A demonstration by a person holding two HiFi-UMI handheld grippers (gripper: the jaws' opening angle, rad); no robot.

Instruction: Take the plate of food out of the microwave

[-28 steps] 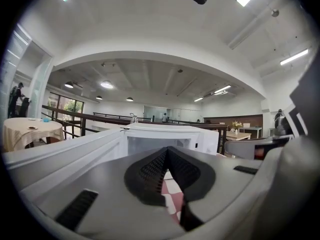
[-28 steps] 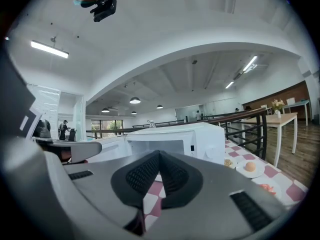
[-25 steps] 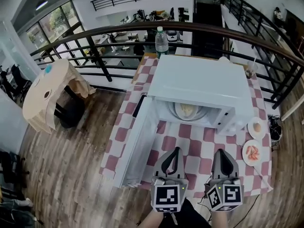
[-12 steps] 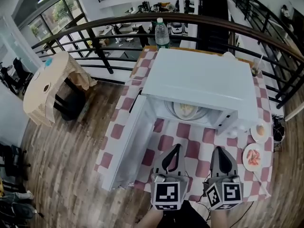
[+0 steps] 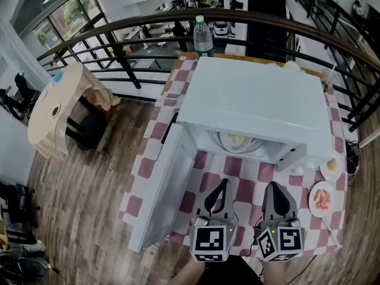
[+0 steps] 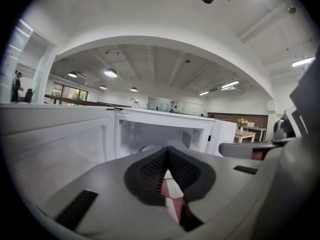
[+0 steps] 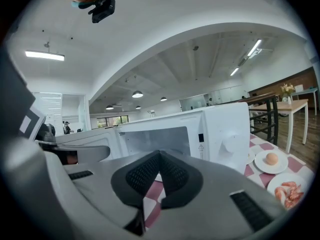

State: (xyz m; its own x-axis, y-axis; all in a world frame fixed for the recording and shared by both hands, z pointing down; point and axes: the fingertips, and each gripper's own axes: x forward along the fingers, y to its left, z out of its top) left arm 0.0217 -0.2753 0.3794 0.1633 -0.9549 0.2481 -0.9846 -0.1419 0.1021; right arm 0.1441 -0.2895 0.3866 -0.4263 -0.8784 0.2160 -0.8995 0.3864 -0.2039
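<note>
A wooden floor point(image 5: 83, 206) is seen across the whole left side of the head view, and a dark curved railing point(image 5: 119, 31) is carried across the top of it. A table under a red-and-white checked cloth point(image 5: 240, 186) is set against that railing. Most of the table's far half is taken up by a white microwave point(image 5: 255, 100), whose door point(image 5: 163, 195) is swung fully open to the left, out past the cloth's edge. To the left of the table, on the floor, a piece of furniture draped in tan fabric point(image 5: 59, 108) is seen.

The plate of food point(image 5: 237, 140) is found inside the open microwave cavity, only its front part being shown under the oven's top edge; pale food is heaped on it.

The left gripper point(image 5: 222, 183) and the right gripper point(image 5: 274, 186) are held side by side over the cloth in front of the cavity, both pointed toward it and apart from the plate. In each gripper view the two dark pads are seen pressed together at the tips, with only a sliver of checked cloth shown through below them; nothing is pinched by either pair.

A clear water bottle point(image 5: 203, 37) is stood upright behind the microwave, by the railing. At the table's right edge a small plate of shrimp point(image 5: 322, 198) is laid, and just beyond it a smaller plate with an egg point(image 5: 331, 166).
</note>
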